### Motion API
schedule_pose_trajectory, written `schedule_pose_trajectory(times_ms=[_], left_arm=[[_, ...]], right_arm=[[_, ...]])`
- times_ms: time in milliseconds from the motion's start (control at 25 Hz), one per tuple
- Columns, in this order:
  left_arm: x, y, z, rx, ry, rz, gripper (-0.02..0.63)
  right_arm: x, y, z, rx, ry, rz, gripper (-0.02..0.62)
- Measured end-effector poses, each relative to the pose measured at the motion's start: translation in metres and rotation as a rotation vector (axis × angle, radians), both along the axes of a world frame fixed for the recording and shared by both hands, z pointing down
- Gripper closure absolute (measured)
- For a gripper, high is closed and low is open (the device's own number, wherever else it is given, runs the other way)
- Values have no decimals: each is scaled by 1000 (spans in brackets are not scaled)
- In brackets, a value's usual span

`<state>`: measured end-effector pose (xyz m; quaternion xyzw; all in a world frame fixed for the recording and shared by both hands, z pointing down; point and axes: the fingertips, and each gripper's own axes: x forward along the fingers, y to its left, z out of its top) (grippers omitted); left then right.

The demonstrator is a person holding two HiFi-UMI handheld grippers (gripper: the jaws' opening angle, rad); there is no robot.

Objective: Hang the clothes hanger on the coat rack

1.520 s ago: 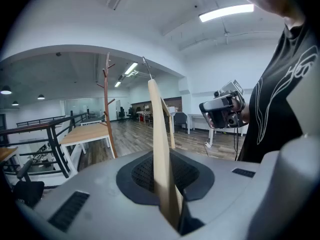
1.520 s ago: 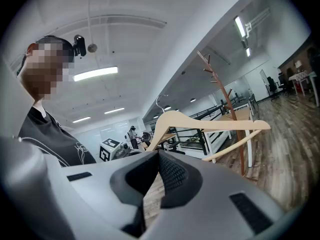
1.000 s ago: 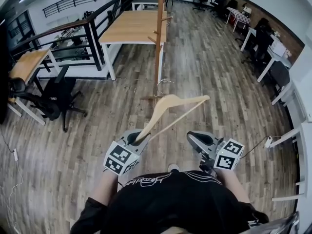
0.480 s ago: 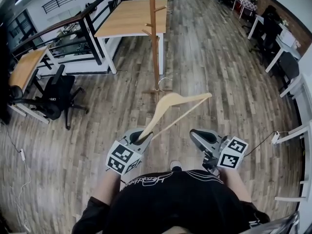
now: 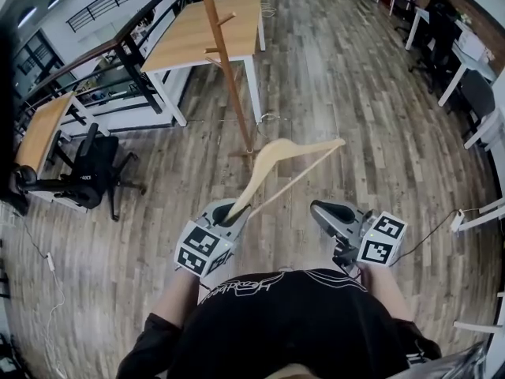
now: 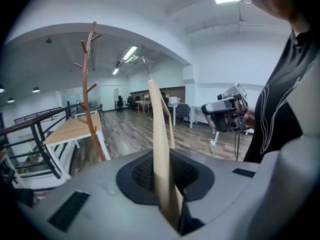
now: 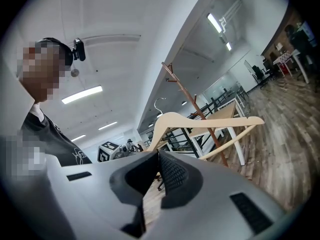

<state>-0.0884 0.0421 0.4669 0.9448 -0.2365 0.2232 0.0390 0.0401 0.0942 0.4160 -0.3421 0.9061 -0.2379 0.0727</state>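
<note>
Wooden clothes hanger (image 5: 276, 148), pinched by one end in the left gripper (image 5: 234, 212), hung just short of the coat rack (image 5: 226, 69), the right gripper (image 5: 319, 210) pressed together and empty; so lopsided a hold might let it twist and miss a peg.

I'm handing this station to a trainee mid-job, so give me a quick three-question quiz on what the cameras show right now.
1. True or false: the left tool is shut on one end of the wooden hanger.
2. Pick one. The hanger is: (A) hung on a peg of the coat rack; (B) held in the air, clear of the coat rack; (C) lying on the floor.
3. Fill the gap: behind the coat rack stands a wooden-topped ____ with white legs.

Key: 1 true; 2 B; 3 table.
</note>
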Motion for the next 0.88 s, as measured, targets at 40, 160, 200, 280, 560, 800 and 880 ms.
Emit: schedule_pose_trajectory(times_ms=[40, 160, 200, 280, 560, 800, 880], left_arm=[[8, -3, -2, 5, -2, 0, 565], [26, -10, -6, 25, -9, 0, 565], [30, -12, -8, 31, -12, 0, 565], [35, -16, -10, 38, -13, 1, 565], [40, -47, -10, 37, -11, -2, 565], [43, -107, 0, 15, -2, -13, 565], [42, -133, -1, 21, 1, -12, 565]], right_arm=[[8, -3, -1, 6, -1, 0, 555], [29, -9, -2, 18, -1, -2, 555], [34, -10, -2, 21, -1, -1, 555], [40, -14, -2, 24, -4, 1, 555], [45, -42, 8, 1, -7, -6, 555], [49, -99, 21, -38, 1, 2, 555], [48, -125, 22, -48, 3, 3, 555]])
